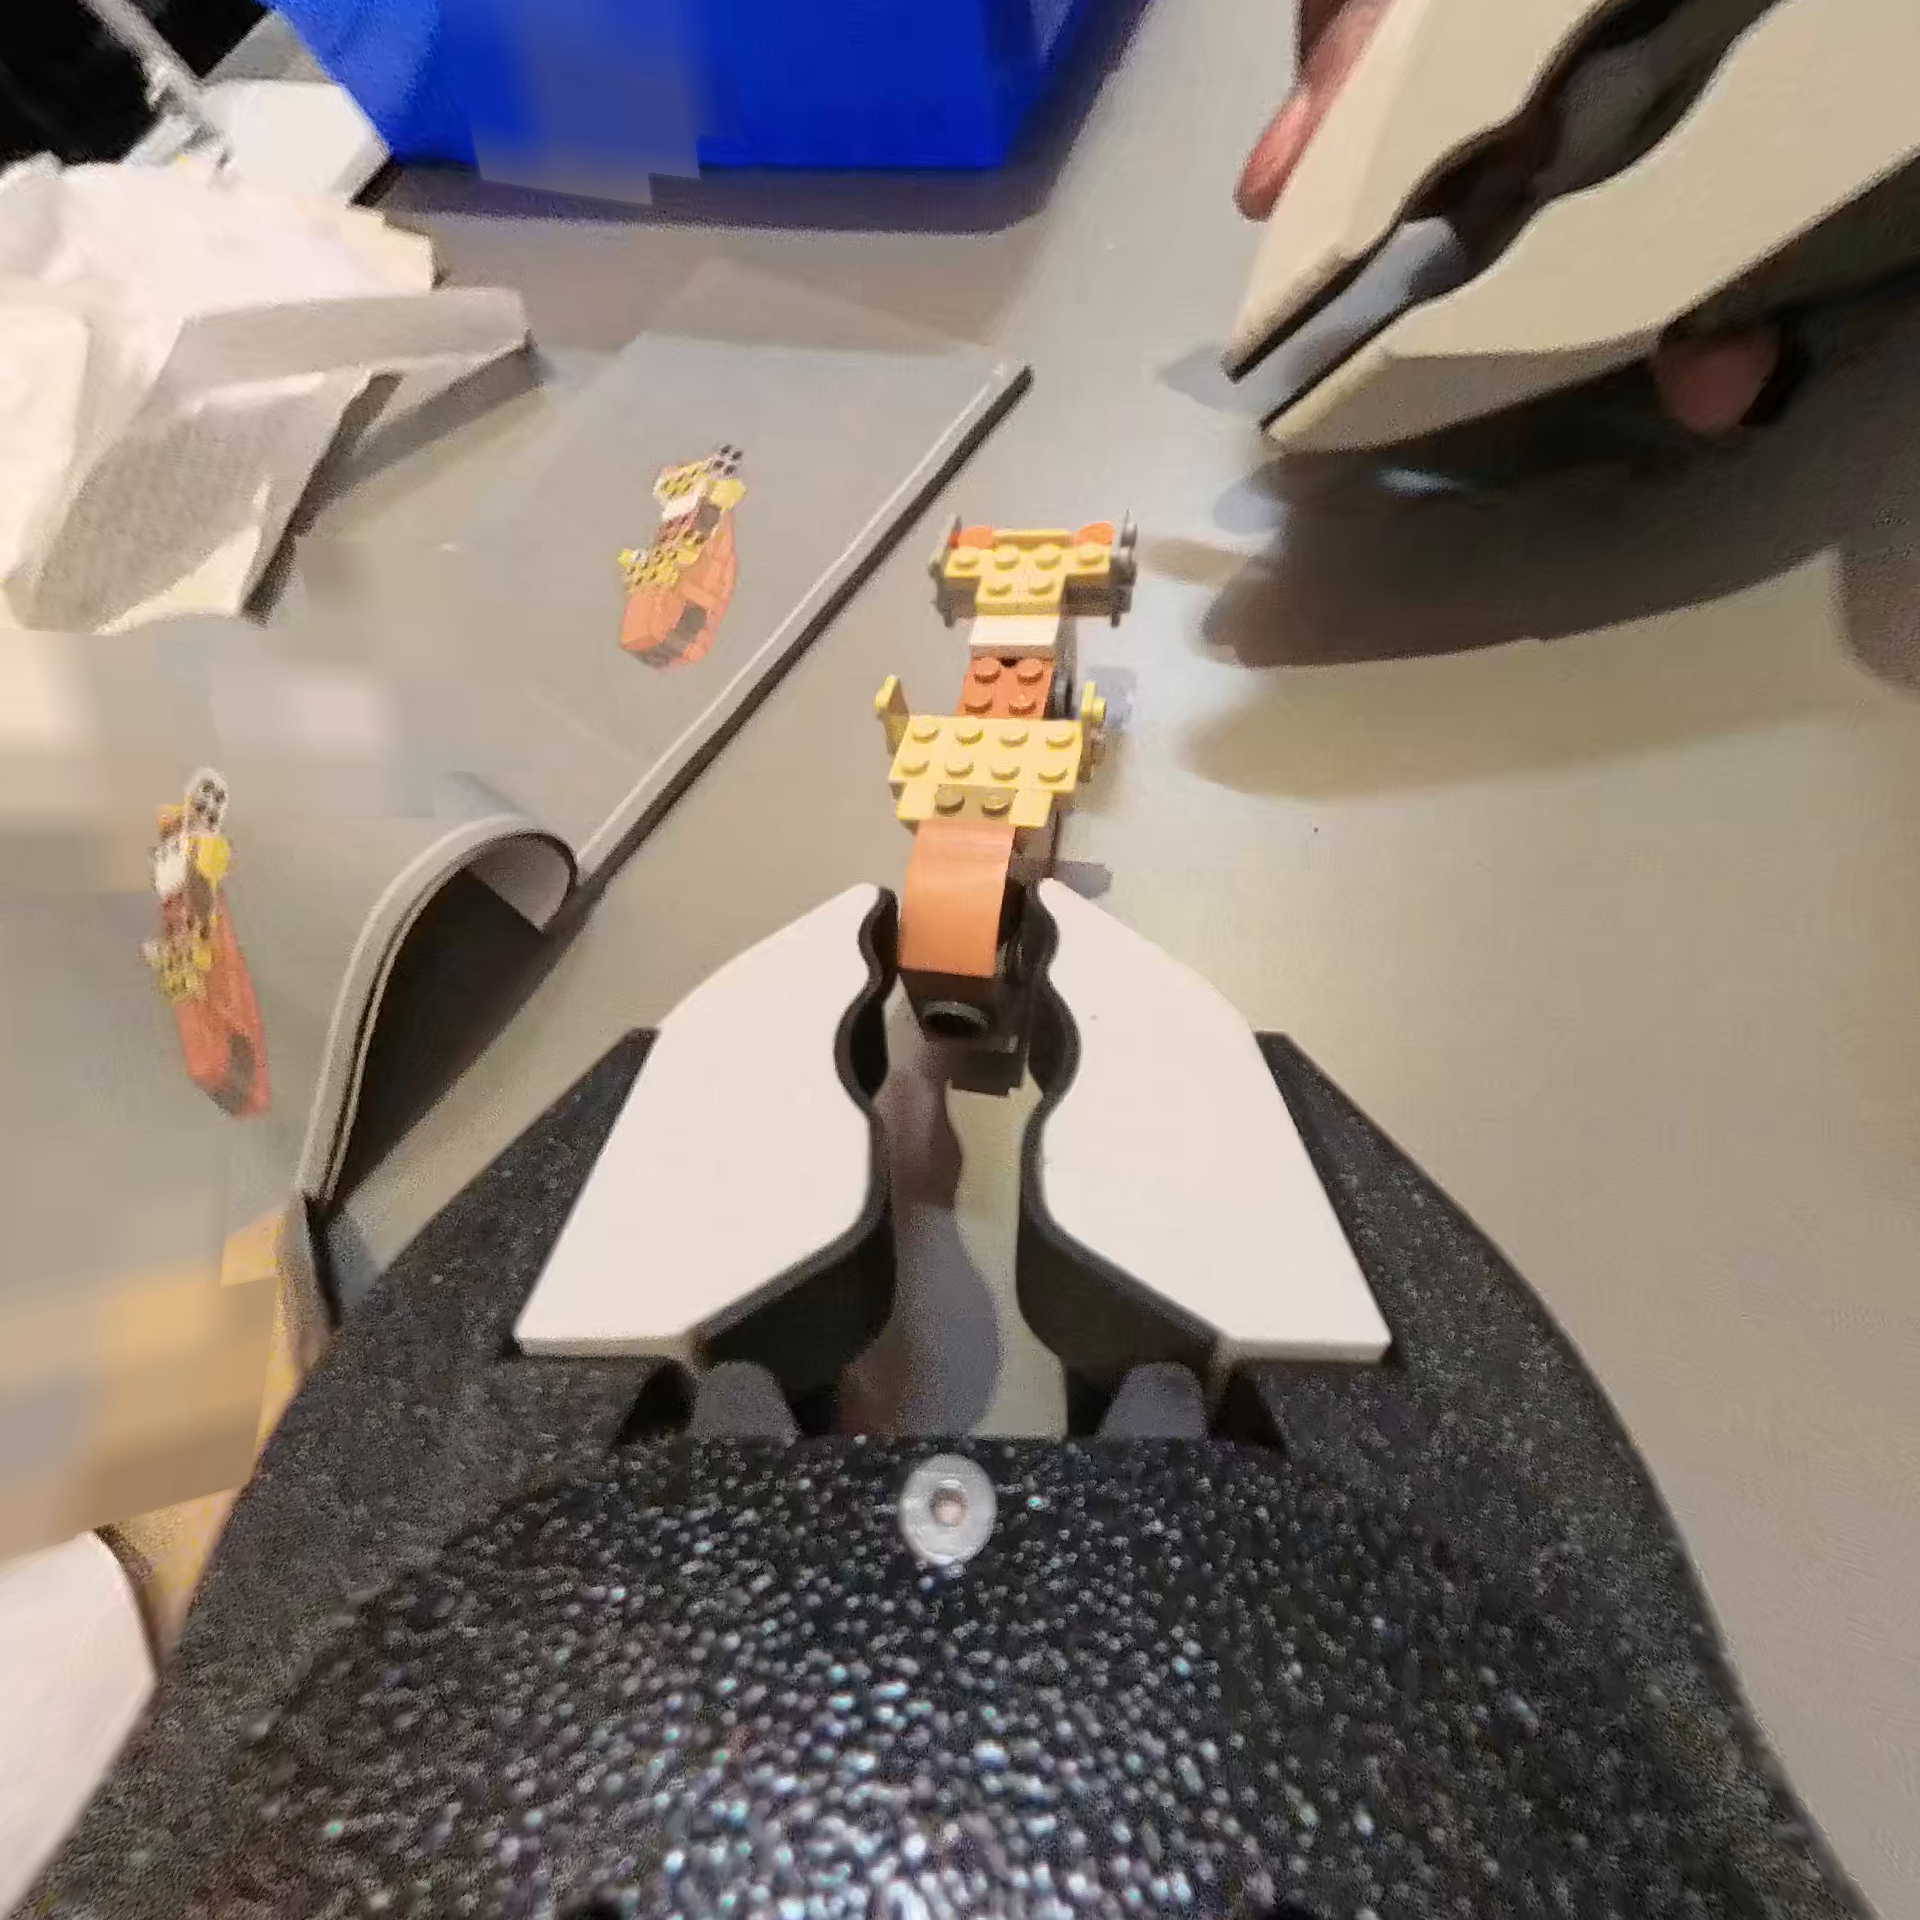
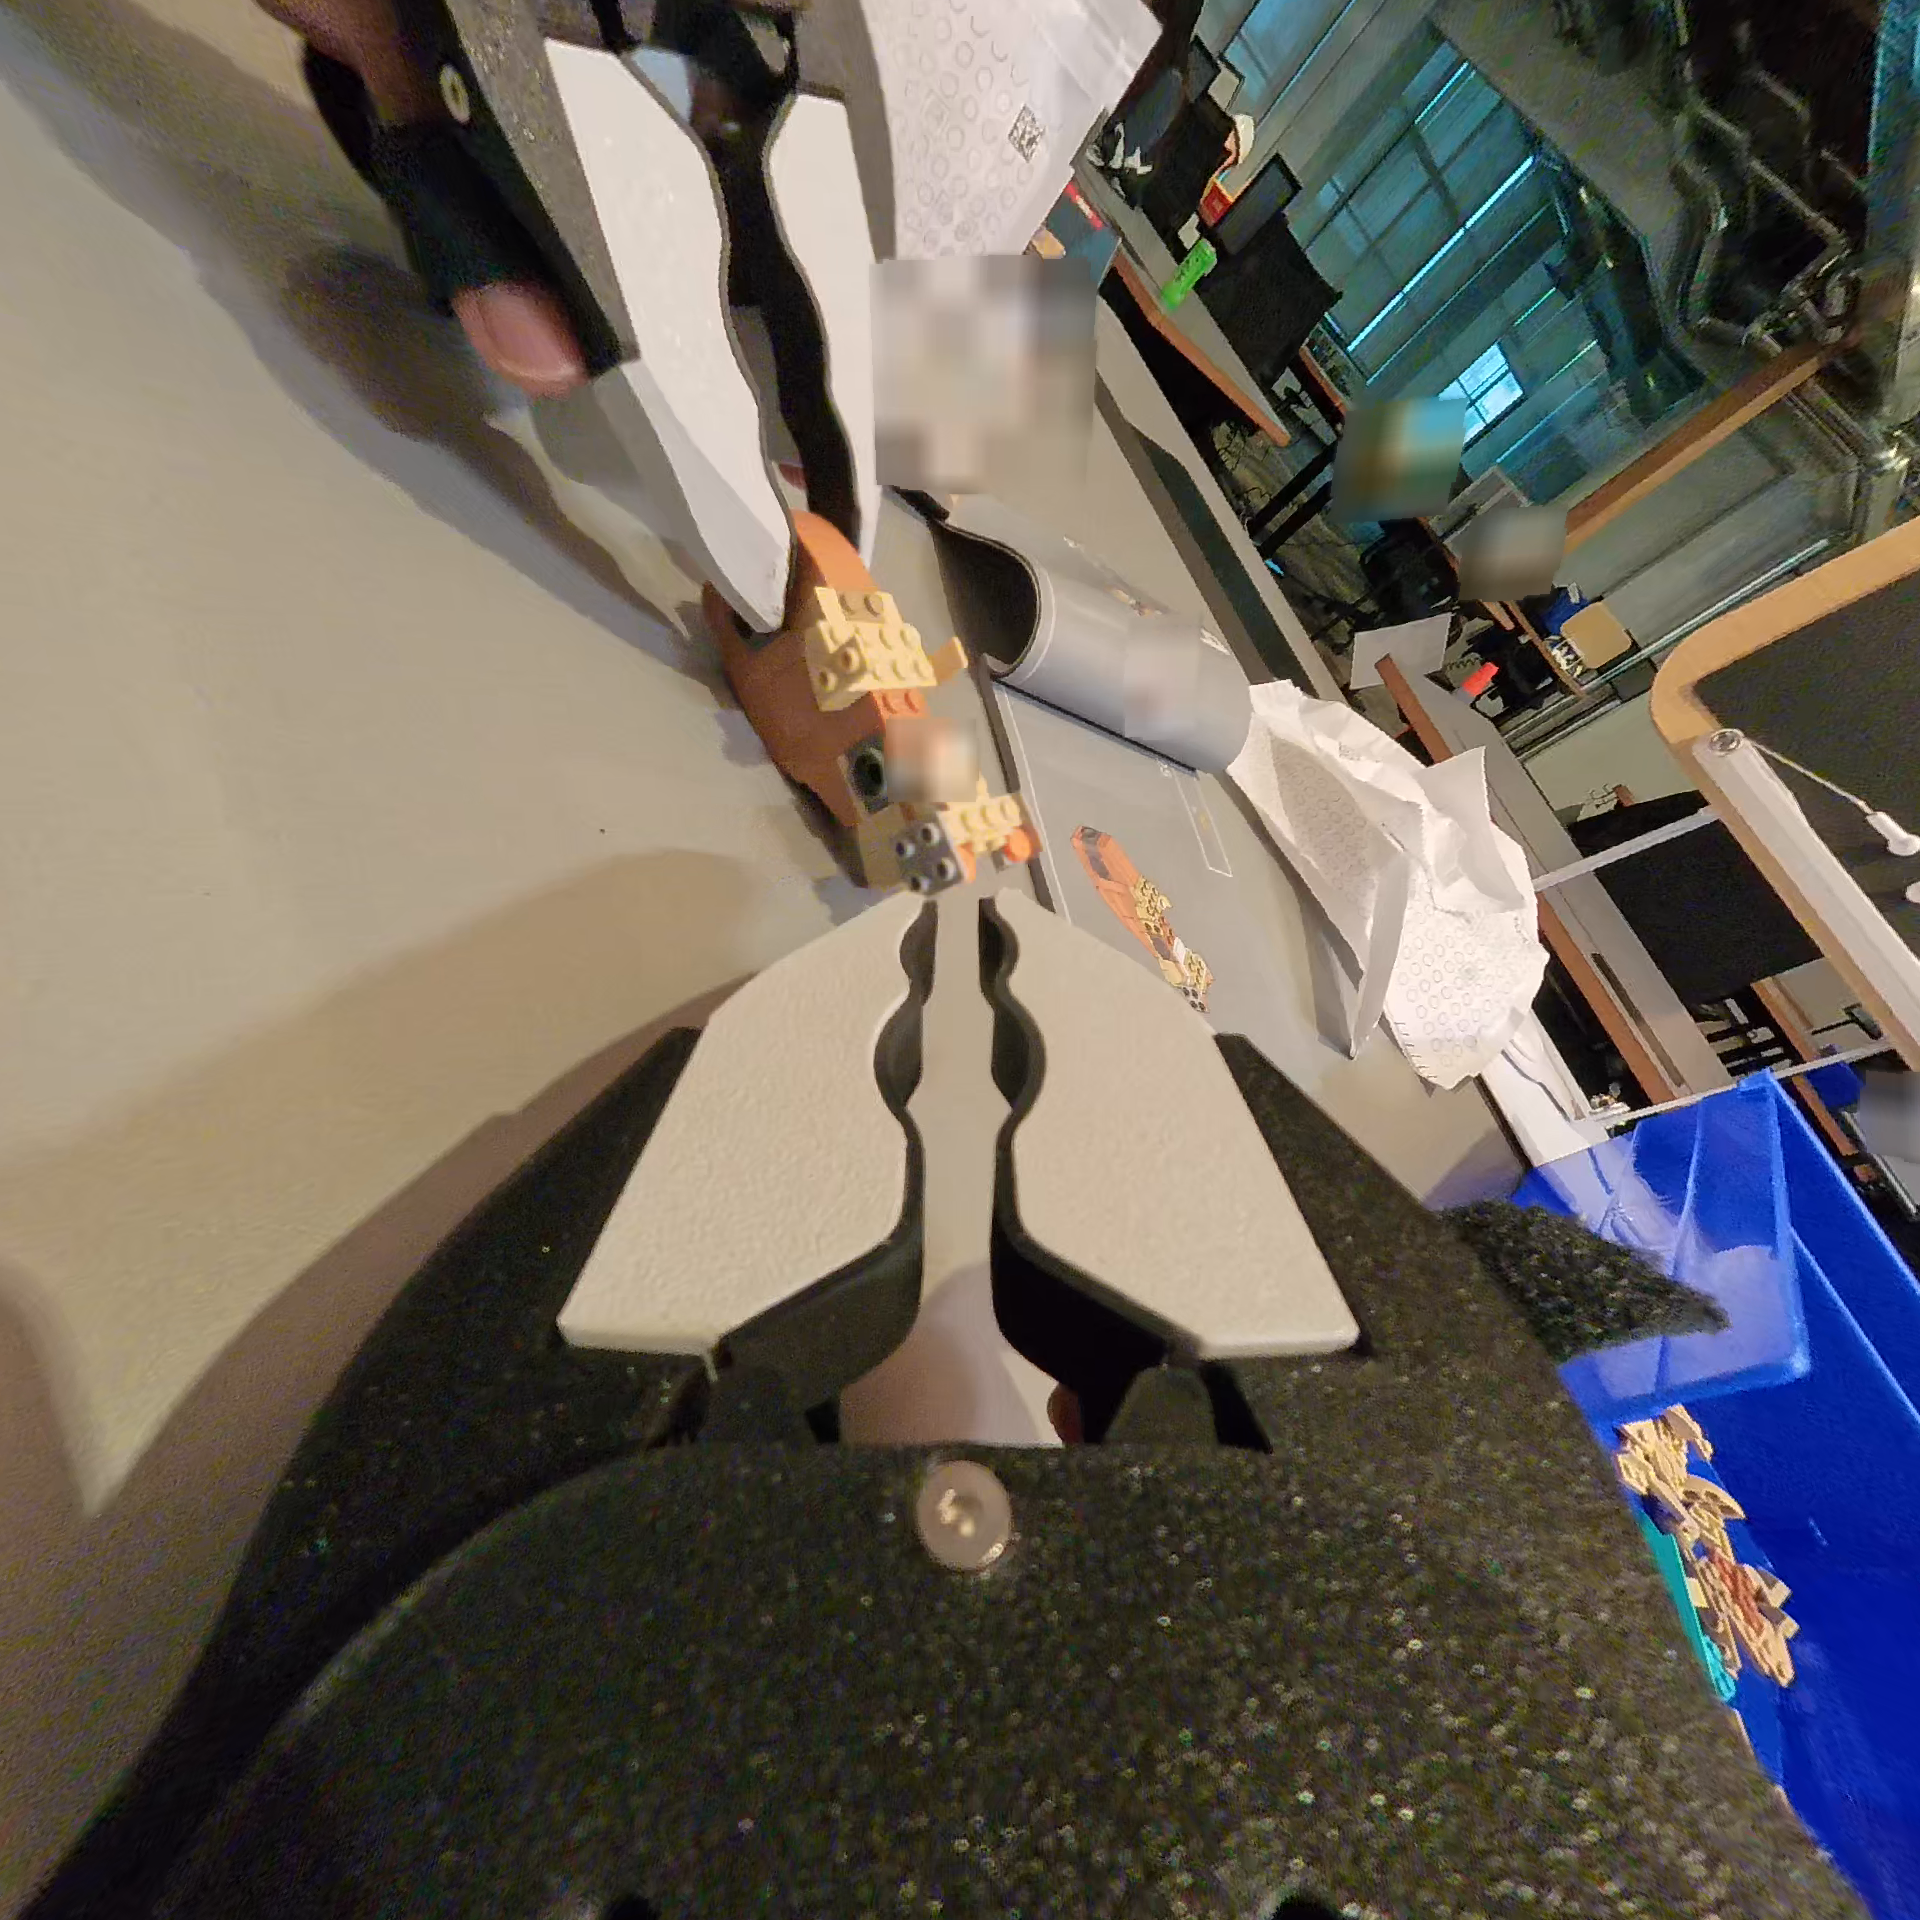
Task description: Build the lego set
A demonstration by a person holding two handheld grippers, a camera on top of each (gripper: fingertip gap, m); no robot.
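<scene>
1. Two grippers work over one lego model, an orange hull with tan plates that lies on the grey table just beside the open instruction booklet.
2. The left gripper is clamped on the model's near end, bracing it.
3. The right gripper holds nothing; its fingers stand a narrow gap apart, just short of the model's far end.
4. Judged from this, the build is at a fitting or press-down step on that far end: the next move calls for the right gripper to fetch a piece or squeeze the grey studded block home while the left braces.
5. The blue bin holds loose tan and orange pieces, too blurred to tell their shapes.
6. Crumpled white paper bags lie beyond the booklet.
</scene>
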